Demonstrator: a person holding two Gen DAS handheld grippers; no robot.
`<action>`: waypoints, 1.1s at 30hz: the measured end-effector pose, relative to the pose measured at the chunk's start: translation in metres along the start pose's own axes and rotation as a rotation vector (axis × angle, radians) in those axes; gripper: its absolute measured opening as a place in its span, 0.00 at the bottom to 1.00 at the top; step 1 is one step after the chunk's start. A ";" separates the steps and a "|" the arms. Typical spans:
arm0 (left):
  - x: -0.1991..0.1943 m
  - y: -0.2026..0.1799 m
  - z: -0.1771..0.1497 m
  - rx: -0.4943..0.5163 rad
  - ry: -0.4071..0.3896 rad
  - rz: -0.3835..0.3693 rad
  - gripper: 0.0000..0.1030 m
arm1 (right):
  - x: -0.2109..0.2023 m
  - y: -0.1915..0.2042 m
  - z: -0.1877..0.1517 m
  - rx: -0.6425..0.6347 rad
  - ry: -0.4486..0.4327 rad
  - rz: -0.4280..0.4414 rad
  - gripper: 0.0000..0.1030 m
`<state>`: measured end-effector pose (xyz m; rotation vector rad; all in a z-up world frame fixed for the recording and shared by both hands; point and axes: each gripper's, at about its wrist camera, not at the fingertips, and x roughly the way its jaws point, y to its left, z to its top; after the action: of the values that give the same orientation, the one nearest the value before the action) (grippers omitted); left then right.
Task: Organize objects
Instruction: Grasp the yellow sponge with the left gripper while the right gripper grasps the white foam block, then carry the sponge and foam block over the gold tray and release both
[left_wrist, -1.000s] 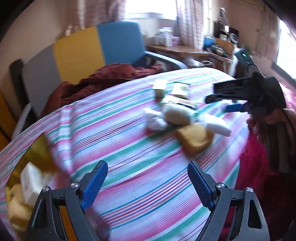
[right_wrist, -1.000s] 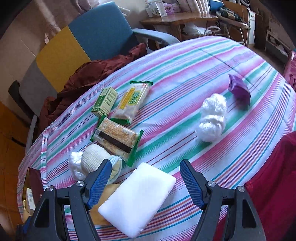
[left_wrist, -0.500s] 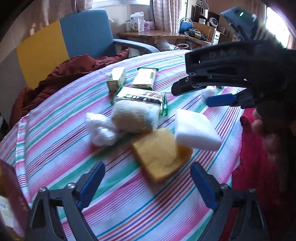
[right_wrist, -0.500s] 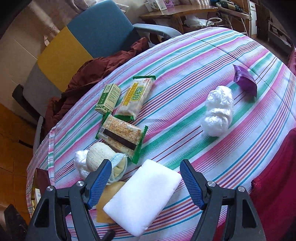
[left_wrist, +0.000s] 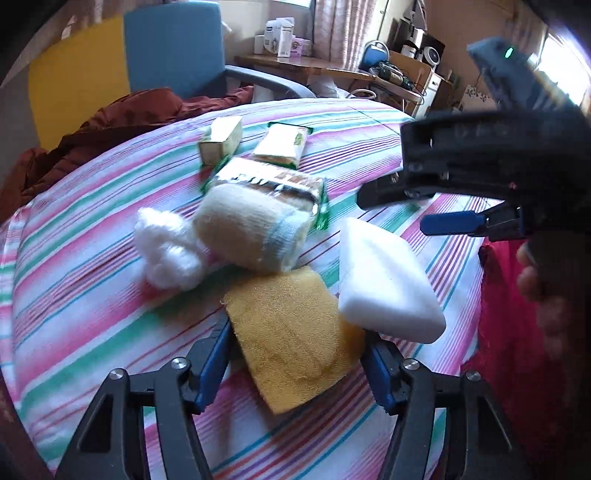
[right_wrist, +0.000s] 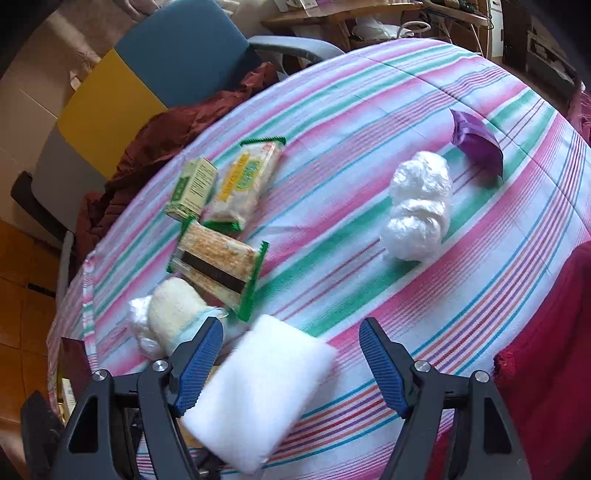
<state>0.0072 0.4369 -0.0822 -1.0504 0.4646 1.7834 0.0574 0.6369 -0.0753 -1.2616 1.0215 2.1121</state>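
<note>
A yellow sponge (left_wrist: 291, 332) lies on the striped tablecloth (left_wrist: 92, 295) between the blue pads of my left gripper (left_wrist: 297, 363). The jaws are closing and both pads touch the sponge's edges. A white foam block (left_wrist: 384, 284) leans on the sponge's right side. My right gripper (right_wrist: 290, 325) hangs open over that white block (right_wrist: 258, 391), holding nothing; in the left wrist view the right gripper (left_wrist: 406, 208) stands at the right, above the block. Behind lie a cream rolled cloth (left_wrist: 247, 229) and a white fluffy wad (left_wrist: 166, 251).
Two snack packs (right_wrist: 218, 258) (right_wrist: 243, 184) and a green box (right_wrist: 192, 188) lie mid-table. A crumpled white bag (right_wrist: 417, 210) and a purple pouch (right_wrist: 476, 142) lie at the right. A blue and yellow chair (right_wrist: 155, 70) with dark red cloth (right_wrist: 166, 147) stands behind.
My left gripper swung from the table's left side, came forward and down over the yellow sponge, and its jaws narrowed onto it. The right gripper stayed put; the white block shifted slightly.
</note>
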 end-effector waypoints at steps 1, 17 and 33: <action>-0.004 0.004 -0.004 -0.009 0.001 0.000 0.63 | 0.003 -0.001 -0.001 -0.001 0.015 -0.010 0.75; -0.059 0.028 -0.072 -0.075 -0.009 0.070 0.63 | 0.029 0.041 -0.024 -0.216 0.144 -0.067 0.75; -0.115 0.026 -0.081 -0.084 -0.128 0.067 0.62 | 0.031 0.067 -0.043 -0.319 0.124 -0.145 0.61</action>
<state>0.0375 0.3044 -0.0361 -0.9807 0.3526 1.9309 0.0190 0.5626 -0.0919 -1.5834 0.6320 2.1638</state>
